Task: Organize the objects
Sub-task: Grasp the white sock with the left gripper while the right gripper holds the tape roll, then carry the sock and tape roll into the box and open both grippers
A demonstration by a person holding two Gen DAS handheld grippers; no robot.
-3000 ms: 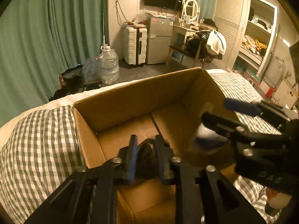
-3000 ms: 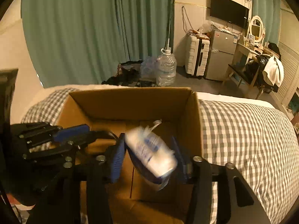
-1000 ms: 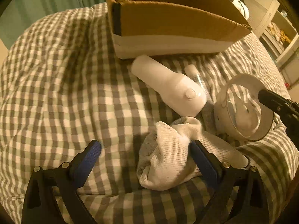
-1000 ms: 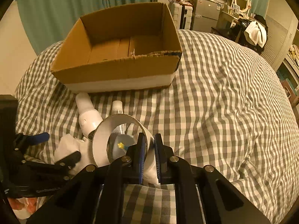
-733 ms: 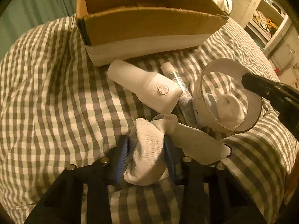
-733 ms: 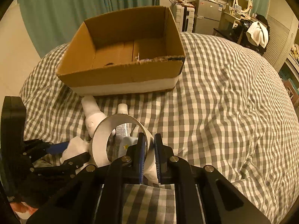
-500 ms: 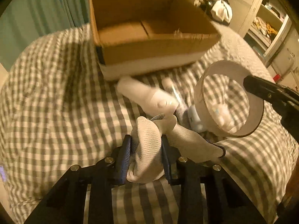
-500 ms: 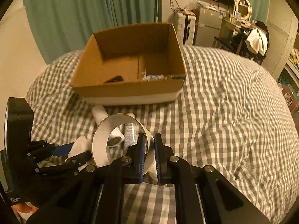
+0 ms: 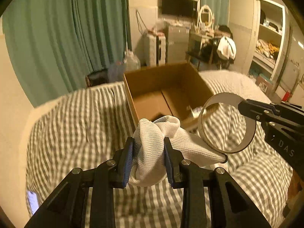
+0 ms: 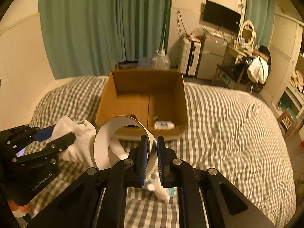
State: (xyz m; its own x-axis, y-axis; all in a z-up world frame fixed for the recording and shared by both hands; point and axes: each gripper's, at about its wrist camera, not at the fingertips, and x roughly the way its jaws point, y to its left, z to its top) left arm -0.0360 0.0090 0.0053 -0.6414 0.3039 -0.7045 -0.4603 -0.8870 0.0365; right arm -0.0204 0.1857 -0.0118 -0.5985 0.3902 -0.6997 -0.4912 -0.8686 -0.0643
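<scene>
White knitted sock (image 9: 152, 150), bunched and mesh-textured, pinched between fingers (image 9: 128, 157) of left gripper (image 9: 148, 159) above checked bed (image 9: 76, 125), short of open cardboard box (image 9: 133, 87); long axis running from the bunch rightward and down, cuff end pointing toward right gripper (image 10: 151, 159). White ring of thin card (image 10: 100, 142), standing on edge with its opening facing the camera, wall clamped between nearly closed right fingers (image 10: 143, 157).
</scene>
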